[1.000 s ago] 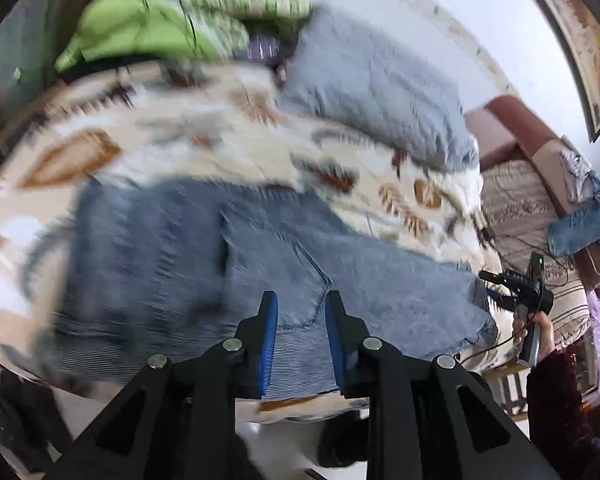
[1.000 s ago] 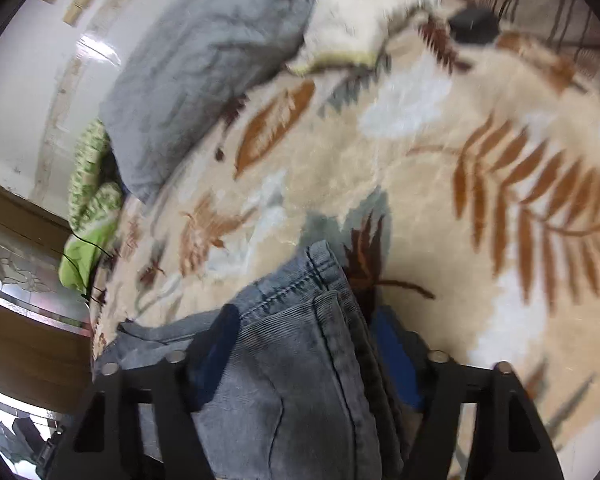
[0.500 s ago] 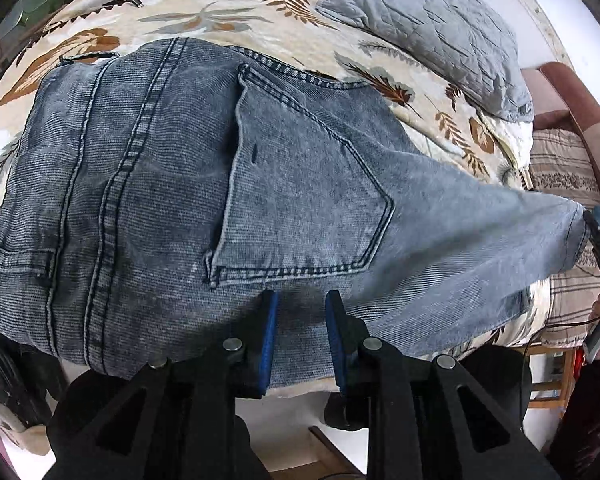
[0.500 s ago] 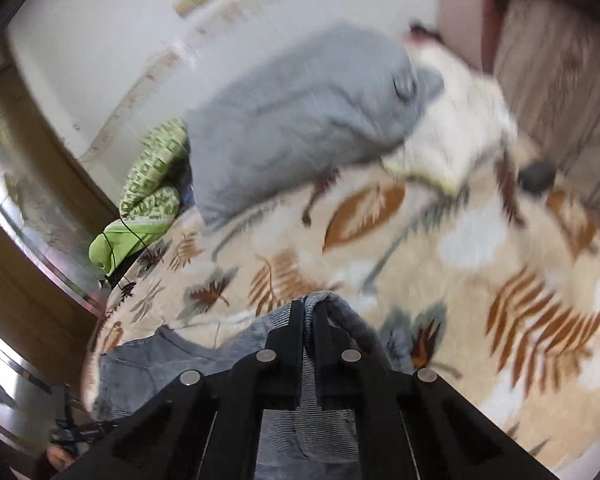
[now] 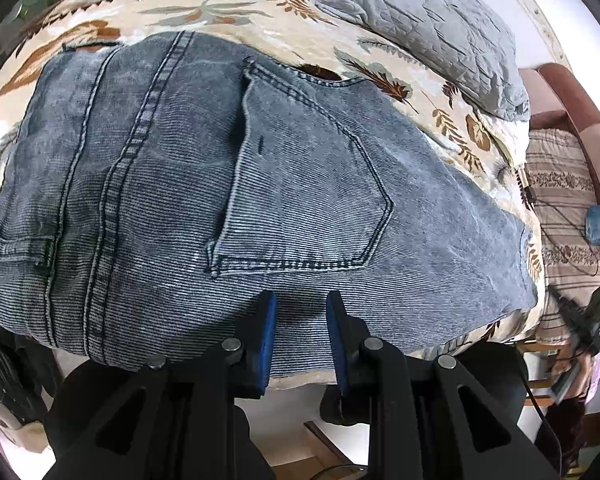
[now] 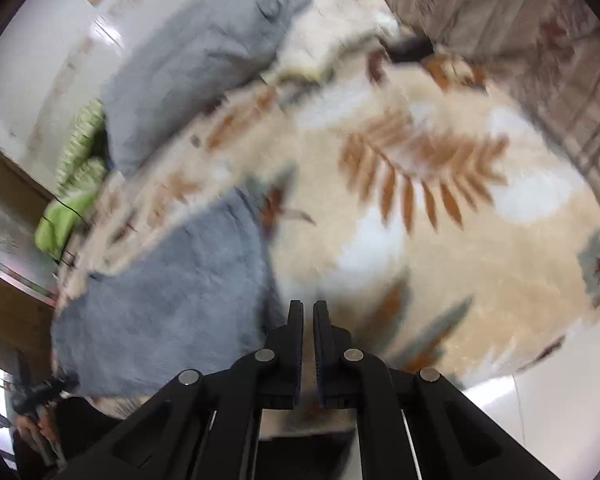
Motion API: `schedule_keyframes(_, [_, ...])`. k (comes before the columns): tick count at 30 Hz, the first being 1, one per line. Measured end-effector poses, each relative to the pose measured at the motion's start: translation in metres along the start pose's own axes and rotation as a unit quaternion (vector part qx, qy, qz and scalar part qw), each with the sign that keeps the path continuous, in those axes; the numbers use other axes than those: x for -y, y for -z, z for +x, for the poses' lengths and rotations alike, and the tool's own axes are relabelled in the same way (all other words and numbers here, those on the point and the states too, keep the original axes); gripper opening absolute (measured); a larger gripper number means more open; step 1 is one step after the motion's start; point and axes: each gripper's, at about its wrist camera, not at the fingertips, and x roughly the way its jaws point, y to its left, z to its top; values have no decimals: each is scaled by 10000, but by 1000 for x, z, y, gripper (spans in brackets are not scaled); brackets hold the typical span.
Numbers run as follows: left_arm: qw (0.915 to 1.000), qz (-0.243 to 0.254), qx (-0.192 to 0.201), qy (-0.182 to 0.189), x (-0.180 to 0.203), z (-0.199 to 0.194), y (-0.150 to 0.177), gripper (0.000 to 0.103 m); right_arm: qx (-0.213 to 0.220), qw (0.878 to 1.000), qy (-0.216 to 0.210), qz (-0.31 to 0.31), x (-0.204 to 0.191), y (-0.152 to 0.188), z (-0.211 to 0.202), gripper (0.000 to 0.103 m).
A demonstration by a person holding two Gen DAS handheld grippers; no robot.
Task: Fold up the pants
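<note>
Grey-blue jeans (image 5: 260, 184) lie flat on the leaf-patterned blanket (image 5: 260, 4), back pocket (image 5: 308, 184) up. My left gripper (image 5: 300, 300) hangs over their near edge at the bed's front. Its jaws are opening, a narrow gap apart, and the blue pads do not press on the denim. In the right wrist view, which is blurred, the jeans (image 6: 172, 292) lie left of my right gripper (image 6: 304, 304). That gripper is shut with nothing in it, over bare blanket (image 6: 420, 220). The person's hand and the right gripper (image 5: 584, 312) show small at the bed's right end.
A grey pillow (image 5: 420, 20) lies at the back of the bed. Green bedding (image 6: 68, 208) is bunched at the far left corner. A sofa with a striped cover (image 5: 560, 200) stands beyond the right end. The bed's front edge drops to the floor under my left gripper.
The left gripper dropped close over the jeans, then held still. The right gripper closed on the leg hem, then came off it and swung right; the leg end now lies on the bed.
</note>
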Motion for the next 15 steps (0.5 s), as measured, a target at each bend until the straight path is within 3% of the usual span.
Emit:
schedule_keyframes(6, [10000, 3, 45, -44, 2, 2, 0, 28, -366, 9966, -356, -649, -78, -20, 44, 6])
schedule_keyframes(10, [9999, 81, 69, -111, 4, 2, 0, 28, -944, 9911, -89, -931, -116, -13, 106, 6])
schedule_keyframes(12, [9997, 134, 102, -155, 7, 4, 1, 28, -1195, 9883, 277, -902, -121, -9, 135, 6])
schedule_keyframes(15, [9997, 157, 180, -93, 9, 6, 3, 36, -996, 9914, 493, -692, -117, -17, 149, 7])
